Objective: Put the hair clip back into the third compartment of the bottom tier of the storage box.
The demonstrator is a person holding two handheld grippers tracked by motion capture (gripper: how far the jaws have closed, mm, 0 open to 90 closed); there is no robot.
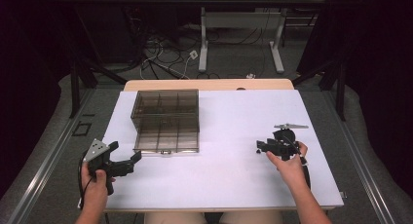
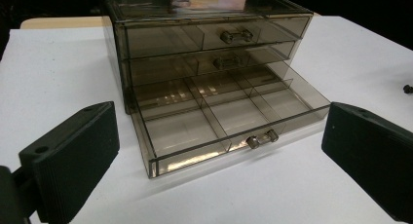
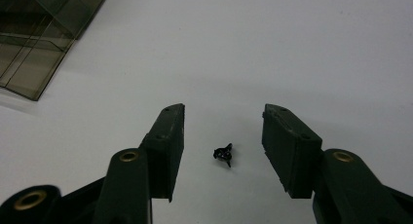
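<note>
A smoky see-through drawer box (image 1: pixel 165 119) stands on the white table (image 1: pixel 234 180) left of centre. Its bottom drawer (image 2: pixel 219 121) is pulled out, divided into compartments that look bare; the two upper drawers are pushed in. My left gripper (image 1: pixel 125 151) sits near the front left of the box, open and facing the drawer, as the left gripper view (image 2: pixel 216 136) shows. A tiny black part (image 3: pixel 224 154) lies on the table at the right. My right gripper (image 3: pixel 223 119) is low over it, open, with the part between the jaws and the pads apart from it.
The drawer box's corner (image 3: pixel 39 39) shows far left of the right gripper (image 1: pixel 259 146). Beyond the table's far edge stand desk legs (image 1: pixel 203 44) and loose cables (image 1: pixel 160 58) on the floor. The tiny part (image 2: pixel 408 89) lies far right of the drawer.
</note>
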